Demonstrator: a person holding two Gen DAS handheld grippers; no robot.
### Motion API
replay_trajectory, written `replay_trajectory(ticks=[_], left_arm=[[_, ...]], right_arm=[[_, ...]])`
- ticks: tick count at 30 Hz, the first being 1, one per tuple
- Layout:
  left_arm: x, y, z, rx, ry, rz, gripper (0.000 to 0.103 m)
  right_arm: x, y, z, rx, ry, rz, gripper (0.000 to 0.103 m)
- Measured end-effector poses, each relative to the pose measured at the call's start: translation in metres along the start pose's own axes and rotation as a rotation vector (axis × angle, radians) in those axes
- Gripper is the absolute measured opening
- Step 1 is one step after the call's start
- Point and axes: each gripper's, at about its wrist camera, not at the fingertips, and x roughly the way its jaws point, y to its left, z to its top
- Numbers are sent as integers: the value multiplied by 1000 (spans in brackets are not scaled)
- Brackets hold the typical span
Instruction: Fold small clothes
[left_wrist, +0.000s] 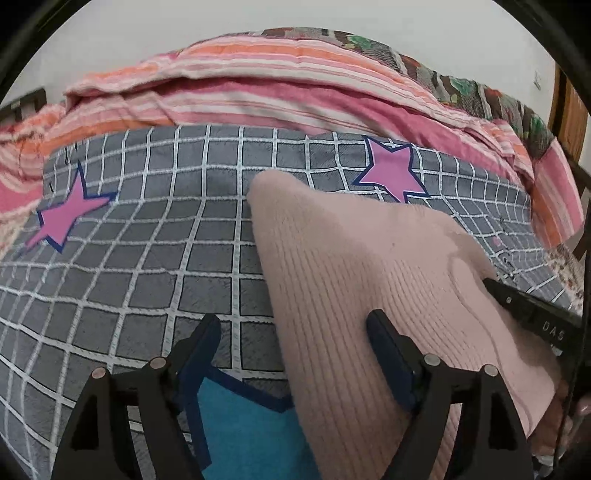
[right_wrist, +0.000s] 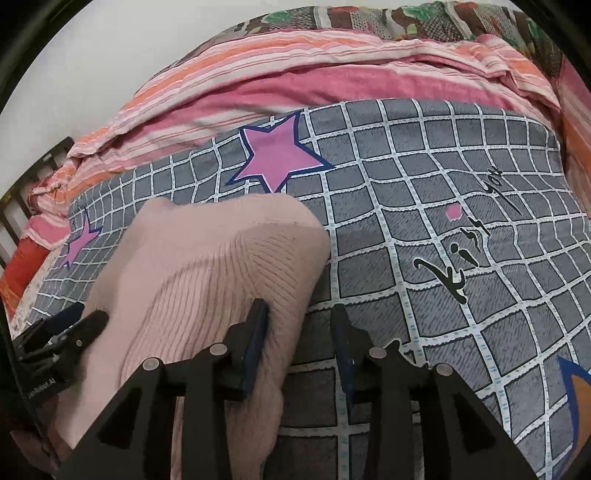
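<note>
**Risks while both grippers straddle the garment's side edges**

Observation: pink ribbed knit garment lies on the grey checked bedspread, between the two hand-held grippers. Left gripper: jaws wide, nothing clamped; its right finger sits over the knit, its left finger over bare bedspread, so the garment's left edge runs up between them. Right gripper: jaws at a narrow gap, pads not pressing; its left finger rests on or just above the knit, its right finger over the bedspread, the garment's right edge between them.

Risks, as judged:
- Closing now could pinch bedspread along with the knit, since one finger of each gripper is off the garment. The lift would then drag the cover.
- The narrow right gap may catch only one layer; the fold would come out lopsided.
- Soft rib knit stretches; uneven pulls from the two sides would skew it.
- The striped pink blanket lies well ahead; no interference is likely.
</note>
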Motion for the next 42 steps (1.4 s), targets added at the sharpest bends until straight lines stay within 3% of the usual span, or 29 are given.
replay_trajectory(ticks=[14,24,31,37,38,39,42], left_arm=[[-18,6,-5,-75,23,-38,82],[-58,3,-34,-68,72,-46,80],[-115,-5,-42,-63,29,-9,78],[-174,-21,-37,-29,-44,66,81],[-182,-23,-37,-21,-49,73,83],[-189,-26,-36,-14,-53,79,83],[-207,-31,-36,-11,-61,107,84]], right_arm=[[-21,-3,-3,17,7,6,34],[-65,5,-28,-18,28,-17,44],[-113,14,-42,-24,8,-45,44],[-172,32,-44,-76,-42,-95,57],[-180,34,-45,-77,-49,-96,64],[-191,36,-46,-82,-59,-101,79],[-218,43,-51,-109,-112,-115,94]])
